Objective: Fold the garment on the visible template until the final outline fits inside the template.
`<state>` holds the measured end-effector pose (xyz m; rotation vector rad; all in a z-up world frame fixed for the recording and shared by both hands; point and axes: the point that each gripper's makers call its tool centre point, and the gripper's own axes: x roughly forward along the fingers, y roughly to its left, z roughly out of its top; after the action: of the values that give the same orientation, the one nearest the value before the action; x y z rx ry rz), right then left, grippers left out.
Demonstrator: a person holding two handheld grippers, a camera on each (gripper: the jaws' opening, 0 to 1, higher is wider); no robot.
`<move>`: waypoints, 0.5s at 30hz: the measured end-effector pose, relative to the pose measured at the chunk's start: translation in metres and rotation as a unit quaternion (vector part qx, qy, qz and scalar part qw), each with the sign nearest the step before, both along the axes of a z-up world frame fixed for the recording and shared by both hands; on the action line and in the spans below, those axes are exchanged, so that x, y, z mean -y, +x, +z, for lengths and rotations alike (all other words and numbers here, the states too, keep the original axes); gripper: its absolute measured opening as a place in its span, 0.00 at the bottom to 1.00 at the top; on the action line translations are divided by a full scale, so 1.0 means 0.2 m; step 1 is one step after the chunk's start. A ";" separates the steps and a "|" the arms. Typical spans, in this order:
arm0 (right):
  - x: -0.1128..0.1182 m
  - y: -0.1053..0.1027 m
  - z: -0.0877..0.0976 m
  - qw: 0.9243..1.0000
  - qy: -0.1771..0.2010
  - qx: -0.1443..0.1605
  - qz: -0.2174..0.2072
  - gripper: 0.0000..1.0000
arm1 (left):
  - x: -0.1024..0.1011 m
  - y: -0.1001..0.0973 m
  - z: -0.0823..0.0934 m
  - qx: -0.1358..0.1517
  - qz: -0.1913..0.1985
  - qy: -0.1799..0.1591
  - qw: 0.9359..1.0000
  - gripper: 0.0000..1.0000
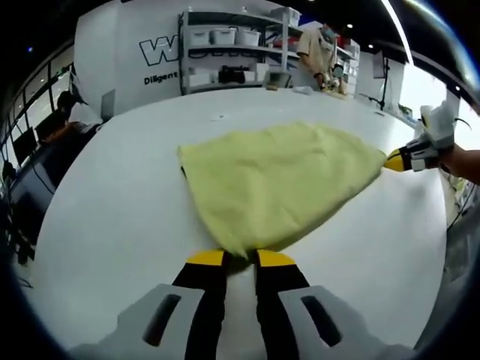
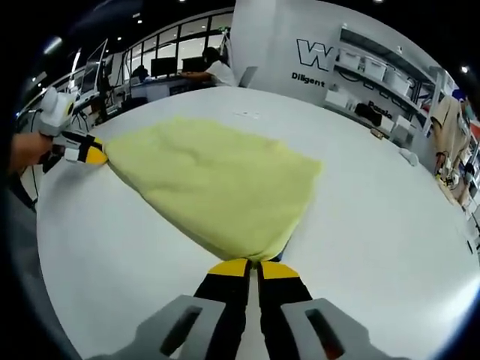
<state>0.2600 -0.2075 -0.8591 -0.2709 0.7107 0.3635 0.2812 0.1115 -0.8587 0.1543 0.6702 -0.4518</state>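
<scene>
We have the yellow garment (image 1: pixel 277 184) spread on the white counter (image 1: pixel 112 217), with each tool pinched shut on one of its corners. In the left gripper view, the left tool (image 1: pixel 240 259) has its yellow-tipped jaws closed on the corner nearest the camera, and the right tool (image 1: pixel 397 159) grips the far corner at the right side. In the right gripper view, the right tool (image 2: pixel 253 268) clamps its own near corner, with the left tool (image 2: pixel 96 156) holding the other end at the left.

To do this fold well, we should lift both corners together and at the same height, keep the edge between them taut enough that it does not sag or drag, then carry it across to meet the opposite edge. We would lay the cloth down from the crease outward so that no air or wrinkle is trapped, and let go only once the edges line up. Pulling unevenly would likely skew the outline.

We cannot make out any template: it may lie under the cloth, or be too faint on the pale counter to see. A thin dark line shows at the garment's left edge in the left gripper view, perhaps part of it. The garment's type, and how many layers it already has, are hard to tell. The shelves (image 1: pixel 225 52) and people behind are small and blurred.
</scene>
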 end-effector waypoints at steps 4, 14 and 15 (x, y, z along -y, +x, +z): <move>0.00 0.00 0.00 1.000 -0.001 0.000 0.001 0.00 | -0.01 0.00 0.00 -0.001 -0.004 0.004 1.000 0.01; 0.03 -0.01 0.00 1.000 0.006 -0.007 -0.006 0.00 | -0.01 -0.01 -0.01 -0.002 -0.012 0.014 1.000 0.00; 0.03 -0.01 0.00 1.000 0.006 -0.007 -0.006 0.00 | -0.01 -0.01 -0.01 -0.002 -0.013 0.015 1.000 0.00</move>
<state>0.2572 -0.2137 -0.8600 -0.2537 0.7226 0.3584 0.2800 0.1132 -0.8598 0.1900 0.6800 -0.4672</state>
